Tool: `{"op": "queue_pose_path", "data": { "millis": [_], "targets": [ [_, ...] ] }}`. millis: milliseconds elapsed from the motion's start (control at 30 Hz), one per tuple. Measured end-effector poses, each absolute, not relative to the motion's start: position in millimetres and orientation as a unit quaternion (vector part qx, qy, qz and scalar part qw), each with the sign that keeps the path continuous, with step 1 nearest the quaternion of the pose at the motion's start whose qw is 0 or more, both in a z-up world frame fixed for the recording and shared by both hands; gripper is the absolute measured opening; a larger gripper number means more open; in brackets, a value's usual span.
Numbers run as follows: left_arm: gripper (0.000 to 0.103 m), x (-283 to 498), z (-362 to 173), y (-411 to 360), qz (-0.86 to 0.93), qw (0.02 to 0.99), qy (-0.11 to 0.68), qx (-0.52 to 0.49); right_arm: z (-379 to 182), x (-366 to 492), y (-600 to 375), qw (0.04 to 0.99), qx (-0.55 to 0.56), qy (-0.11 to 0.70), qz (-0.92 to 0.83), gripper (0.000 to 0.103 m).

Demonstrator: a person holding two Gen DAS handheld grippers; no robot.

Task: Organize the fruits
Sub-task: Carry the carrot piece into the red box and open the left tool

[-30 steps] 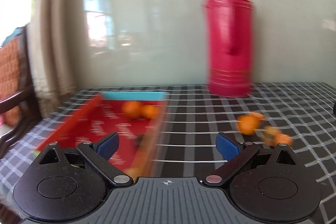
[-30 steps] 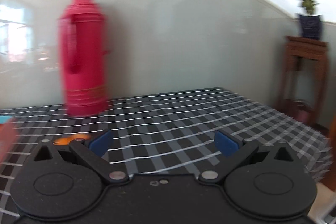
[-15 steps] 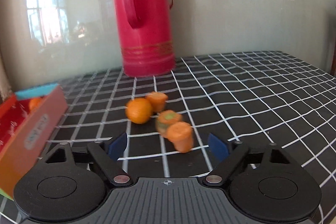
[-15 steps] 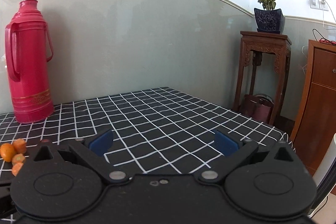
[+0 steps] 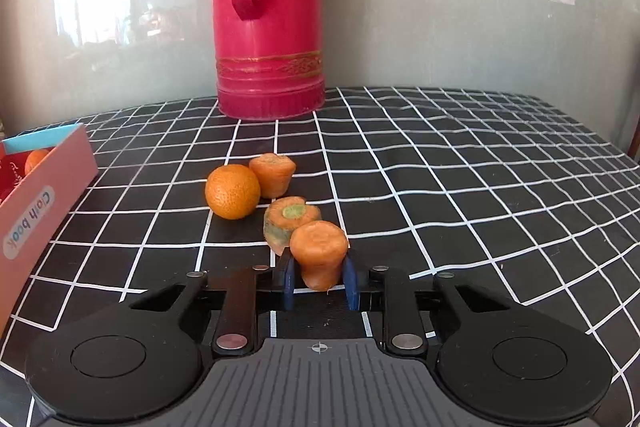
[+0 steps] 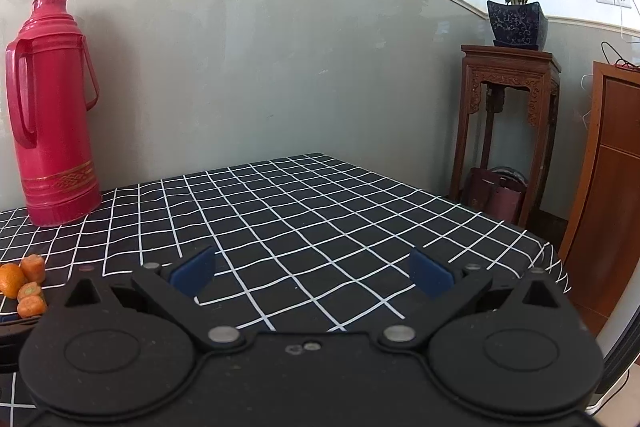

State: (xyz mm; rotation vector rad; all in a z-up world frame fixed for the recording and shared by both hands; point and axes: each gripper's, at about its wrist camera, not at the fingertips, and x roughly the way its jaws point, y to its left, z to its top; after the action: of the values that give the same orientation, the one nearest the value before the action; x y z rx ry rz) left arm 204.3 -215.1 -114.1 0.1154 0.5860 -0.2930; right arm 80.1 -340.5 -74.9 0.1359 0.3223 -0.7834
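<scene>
My left gripper [image 5: 319, 277] is shut on the nearest carrot chunk [image 5: 319, 251], which stands on the checked tablecloth [image 5: 460, 187]. Just behind it lies a carrot top piece with a green stem [image 5: 292, 221]. Further back are a tangerine [image 5: 232, 191] and another carrot chunk [image 5: 273, 174], touching each other. A pink "Cloth book" box [image 5: 38, 203] at the left holds another tangerine [image 5: 37, 159]. My right gripper [image 6: 312, 273] is open and empty over bare cloth. The same pieces show at the far left of the right wrist view, carrot chunk [image 6: 31, 305] nearest.
A tall red thermos [image 5: 270, 11] stands at the back against the wall, also in the right wrist view [image 6: 50, 115]. The table's right edge [image 6: 552, 255] drops toward a wooden plant stand [image 6: 506, 131] and a cabinet [image 6: 608, 179].
My left gripper swung right from the box, moved in on the fruit pile and closed on the nearest carrot chunk. My right gripper turned right and stayed open.
</scene>
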Motion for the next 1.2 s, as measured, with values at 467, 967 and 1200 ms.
{"op": "queue_pose_path", "data": {
  "millis": [467, 967, 1200],
  "targets": [
    [0.025, 195, -75, -142, -0.025, 0.982, 0.183, 0.032, -71, 87, -328, 0.919, 0.069, 0.150, -0.358, 0.097],
    [0.025, 228, -74, -6, 0.130, 0.959, 0.250, -0.034, -67, 112, -284, 0.940, 0.053, 0.155, -0.300, 0.097],
    [0.026, 237, -81, 16, 0.139, 0.945, 0.290, -0.053, -67, 128, -259, 0.952, 0.043, 0.164, -0.254, 0.097]
  ]
}}
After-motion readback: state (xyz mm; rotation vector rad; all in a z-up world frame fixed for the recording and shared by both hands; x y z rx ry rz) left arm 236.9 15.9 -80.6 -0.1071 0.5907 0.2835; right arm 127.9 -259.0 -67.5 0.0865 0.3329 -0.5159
